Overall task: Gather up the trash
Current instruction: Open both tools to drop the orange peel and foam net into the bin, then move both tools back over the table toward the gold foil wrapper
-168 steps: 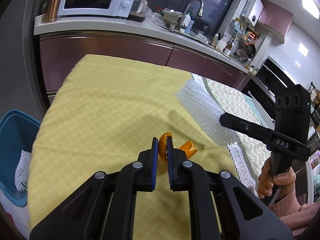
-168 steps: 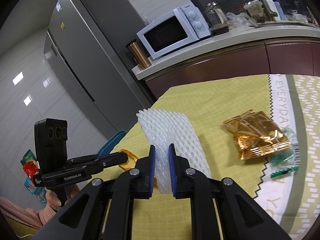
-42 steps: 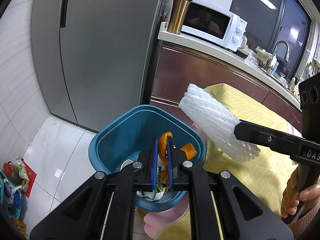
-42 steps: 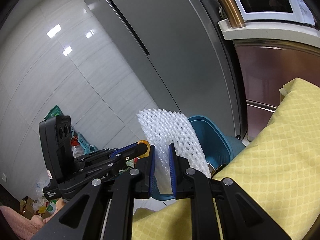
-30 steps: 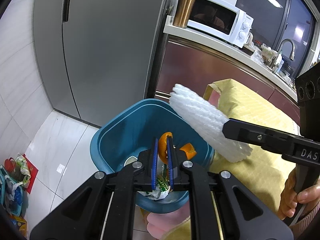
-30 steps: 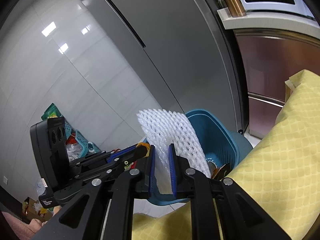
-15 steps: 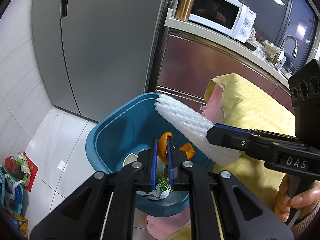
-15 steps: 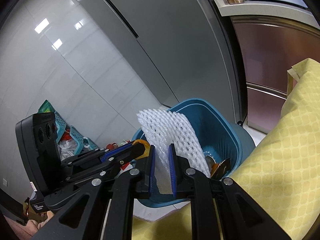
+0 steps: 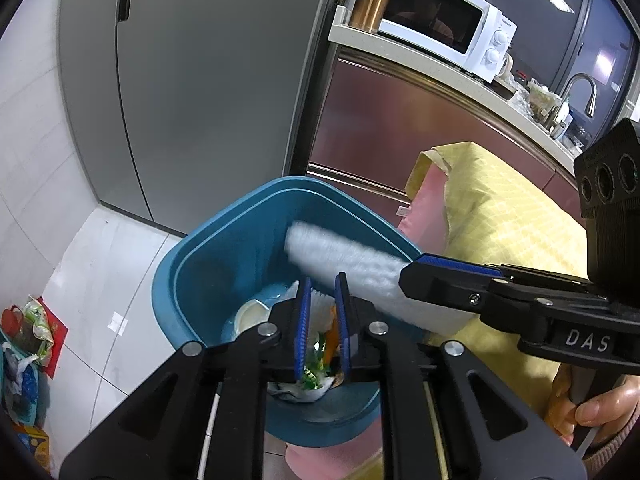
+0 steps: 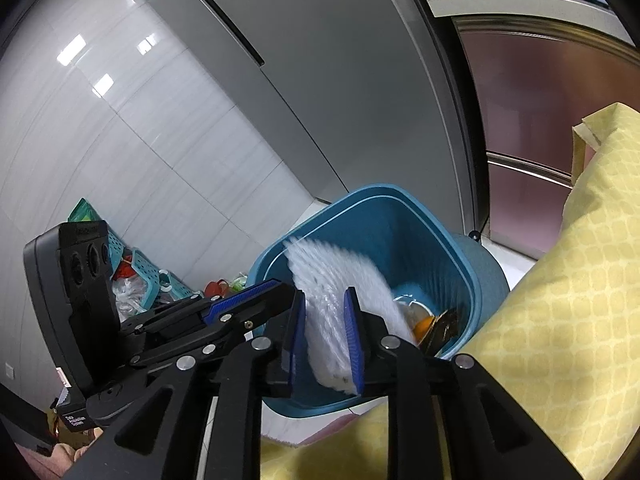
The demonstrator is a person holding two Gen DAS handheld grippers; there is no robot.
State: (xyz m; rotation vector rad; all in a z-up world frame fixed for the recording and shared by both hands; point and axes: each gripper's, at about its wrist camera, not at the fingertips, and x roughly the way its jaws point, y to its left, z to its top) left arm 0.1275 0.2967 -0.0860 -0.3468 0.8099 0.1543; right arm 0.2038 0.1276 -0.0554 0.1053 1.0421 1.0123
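We hold the foam net lengthwise between our right gripper's opening jaws, directly over the bin; our left gripper, narrowly parted, pinches nothing.

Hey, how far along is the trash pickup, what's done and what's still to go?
Done: an orange peel lies in the blue bin with other scraps, and the left gripper above it holds nothing. In hand: the right gripper is opening its jaws over the bin, the blurred white foam net between them. Left: the net must land inside; the tabletop is mostly out of view.
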